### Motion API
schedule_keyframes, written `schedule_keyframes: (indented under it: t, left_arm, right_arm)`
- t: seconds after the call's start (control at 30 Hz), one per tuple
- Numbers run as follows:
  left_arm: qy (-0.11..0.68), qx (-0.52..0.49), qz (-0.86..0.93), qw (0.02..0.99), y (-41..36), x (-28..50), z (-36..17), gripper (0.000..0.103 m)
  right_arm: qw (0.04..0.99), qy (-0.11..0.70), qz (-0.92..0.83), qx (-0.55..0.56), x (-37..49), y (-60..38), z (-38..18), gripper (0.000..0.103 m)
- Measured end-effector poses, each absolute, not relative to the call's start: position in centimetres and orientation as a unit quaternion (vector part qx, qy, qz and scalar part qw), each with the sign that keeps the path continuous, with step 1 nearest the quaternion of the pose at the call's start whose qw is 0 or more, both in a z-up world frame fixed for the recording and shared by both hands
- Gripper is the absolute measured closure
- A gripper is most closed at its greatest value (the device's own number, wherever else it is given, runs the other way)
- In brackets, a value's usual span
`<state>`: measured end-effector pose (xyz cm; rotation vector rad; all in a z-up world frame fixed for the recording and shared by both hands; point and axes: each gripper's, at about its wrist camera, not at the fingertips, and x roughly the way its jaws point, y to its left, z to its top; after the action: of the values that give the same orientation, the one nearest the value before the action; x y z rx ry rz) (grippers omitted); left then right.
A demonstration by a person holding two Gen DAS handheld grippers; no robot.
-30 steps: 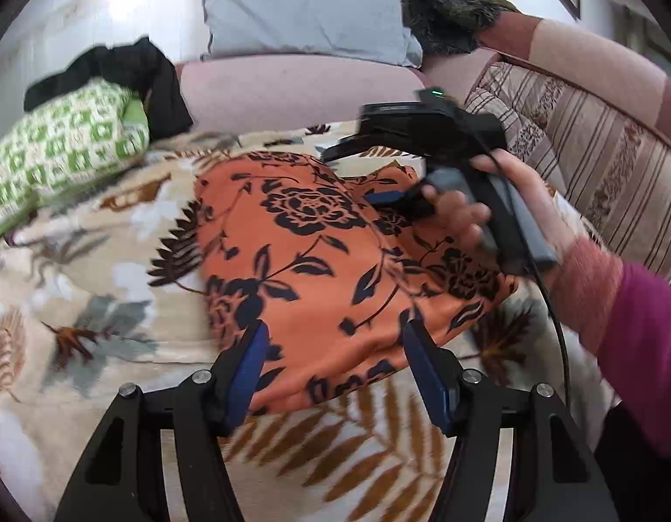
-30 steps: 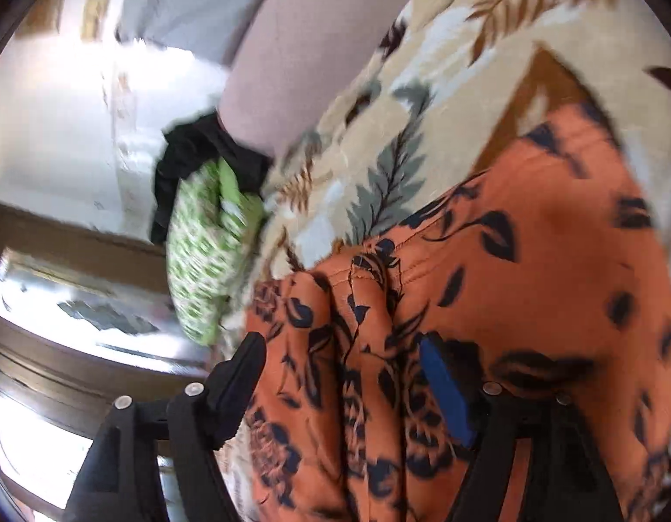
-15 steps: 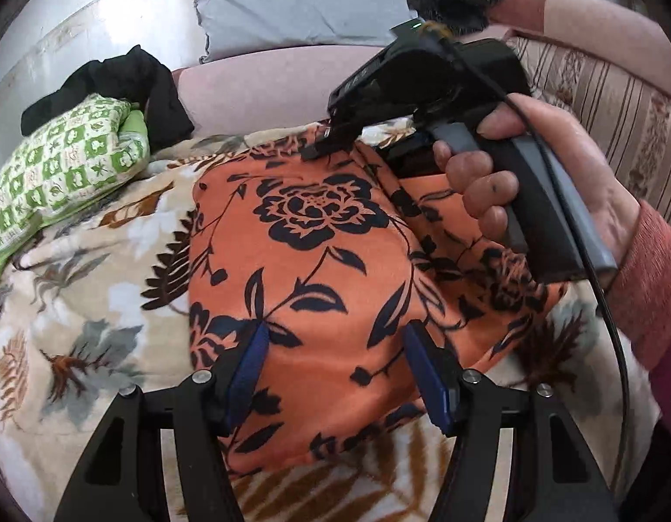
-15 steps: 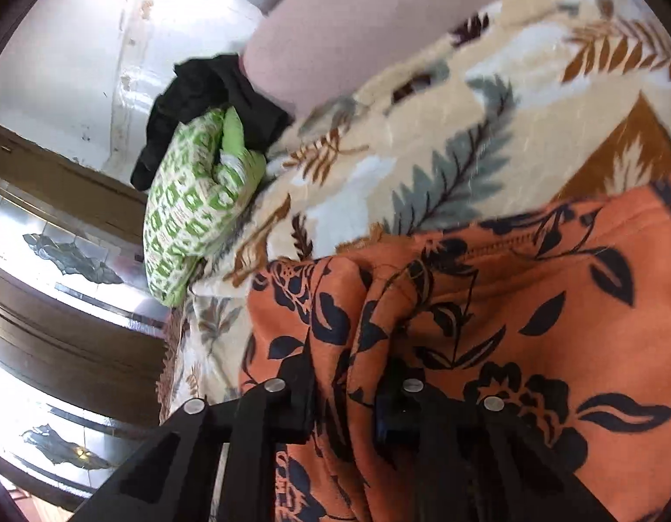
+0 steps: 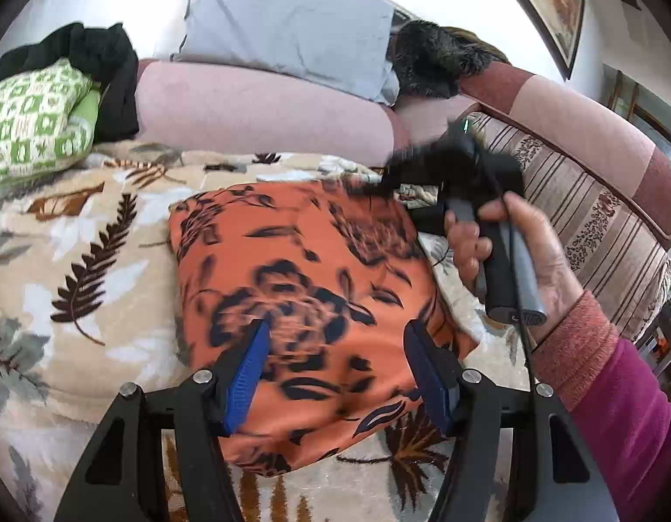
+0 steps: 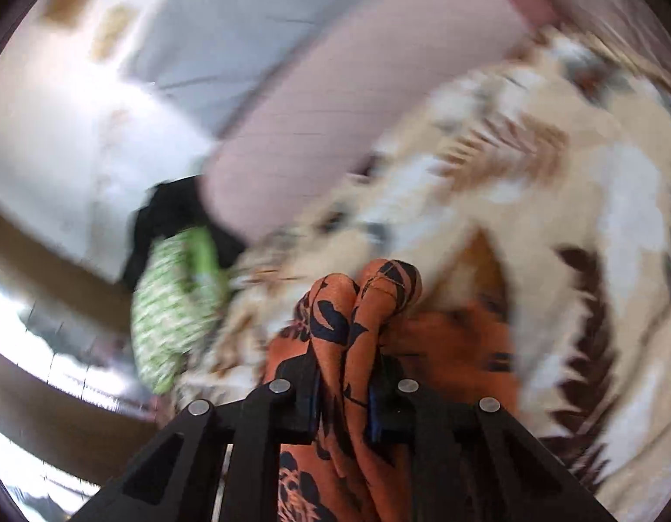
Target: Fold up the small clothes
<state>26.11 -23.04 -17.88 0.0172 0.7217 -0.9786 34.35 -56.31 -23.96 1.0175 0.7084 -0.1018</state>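
An orange garment with black flowers [image 5: 309, 287] lies on the leaf-patterned blanket [image 5: 74, 269]. My left gripper [image 5: 339, 374] is open, its blue pads just above the garment's near part, holding nothing. My right gripper [image 6: 344, 391] is shut on a bunched fold of the orange garment [image 6: 361, 304], lifting it off the blanket. In the left wrist view the right gripper [image 5: 378, 182] sits at the garment's far right corner, blurred, held by a hand [image 5: 509, 252].
A green patterned pillow [image 5: 35, 117] with a black cloth [image 5: 100, 65] lies at the far left. A pink bolster [image 5: 257, 117] and grey pillow [image 5: 292, 26] run along the back. A striped sofa back [image 5: 596, 217] stands at the right.
My right gripper closed on the garment's corner and has pulled it up and toward the far right. The garment has shifted under my open left gripper.
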Motion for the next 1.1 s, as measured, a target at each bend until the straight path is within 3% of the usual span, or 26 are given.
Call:
schedule_keyframes:
  t: [0.13,0.23,0.33,0.4,0.43,0.53,0.57,0.6,0.67,0.83,0.97,1.03,1.1]
  left_arm:
    - [0.344,0.01,-0.448,0.825,-23.1,26.7,-18.4,0.038]
    - [0.341,0.032,-0.442,0.829,-23.3,26.5,-18.7,0.038]
    - [0.342,0.058,-0.442,0.827,-23.6,26.3,-19.0,0.038]
    - [0.371,0.091,-0.438,0.814,-24.2,26.5,-20.3,0.038]
    - [0.382,0.098,-0.433,0.811,-24.3,26.6,-20.9,0.038]
    - [0.376,0.103,-0.436,0.811,-23.9,26.2,-21.0,0.038]
    - [0.376,0.099,-0.439,0.81,-23.6,26.1,-20.8,0.038]
    - [0.377,0.091,-0.442,0.809,-23.2,26.1,-20.5,0.038]
    - [0.376,0.065,-0.446,0.81,-21.9,26.4,-19.6,0.038]
    - [0.36,-0.012,-0.416,0.835,-18.3,28.2,-18.0,0.037]
    - [0.412,0.013,-0.36,0.837,-19.5,29.8,-20.6,0.037]
    - [0.458,0.075,-0.327,0.823,-21.4,29.7,-23.1,0.037]
    - [0.491,0.052,-0.335,0.803,-21.7,30.1,-24.2,0.036]
  right_arm:
    - [0.752,0.393,-0.044,0.526,35.1,-57.8,-30.4,0.083]
    - [0.726,0.383,-0.029,0.57,34.5,-58.0,-32.6,0.078]
    - [0.723,0.385,-0.029,0.573,33.5,-58.3,-31.5,0.065]
    - [0.739,0.37,-0.051,0.56,31.6,-58.6,-29.8,0.033]
    - [0.746,0.359,-0.062,0.558,30.6,-58.7,-29.0,0.032]
    - [0.778,0.333,-0.066,0.528,28.1,-58.1,-25.8,0.032]
    - [0.795,0.332,-0.05,0.506,27.7,-57.2,-24.6,0.039]
    - [0.813,0.329,-0.038,0.478,27.2,-55.8,-23.2,0.059]
    - [0.837,0.341,-0.034,0.426,26.4,-53.3,-21.7,0.072]
    - [0.814,0.414,-0.013,0.407,24.9,-48.1,-24.1,0.075]
    - [0.763,0.49,-0.015,0.421,24.6,-46.3,-28.8,0.081]
    - [0.769,0.5,-0.026,0.397,24.8,-45.9,-27.9,0.081]
    - [0.779,0.493,-0.035,0.385,25.6,-46.1,-26.2,0.081]
